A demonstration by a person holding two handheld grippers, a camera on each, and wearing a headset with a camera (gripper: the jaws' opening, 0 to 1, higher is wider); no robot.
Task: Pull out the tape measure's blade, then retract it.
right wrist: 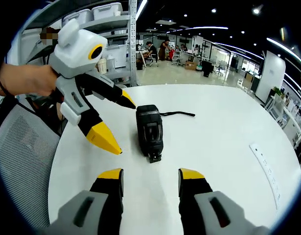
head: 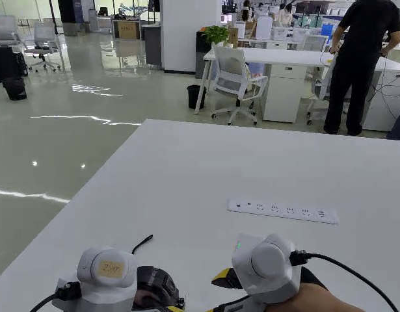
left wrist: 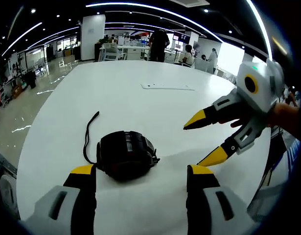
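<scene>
While your black, rounded plastic tape measure (left wrist: 125,154) lies on the white table (left wrist: 140,98) near the edge closest to you, neither tool grips it. Your left gripper (left wrist: 140,171) has its 2 yellow-tipped jaws spread wide and empty. The case sits just ahead of the tips, closer to the left-hand jaw in the left gripper view; contact there cannot be confirmed. Your right gripper (right wrist: 150,174) likewise has its 2 jaws parted with nothing between them, aimed at the end of the case that carries the blade's hook tab (right wrist: 154,157). The blade sits wound inside, with just that tab at the case mouth. A thin black wrist strap (right wrist: 177,114) trails from the far end of the case, flat on the table. 1 white power strip (head: 282,211) lies well apart, further across the surface. From the head view, the case sits between the 2 grippers, just beside the left one.
</scene>
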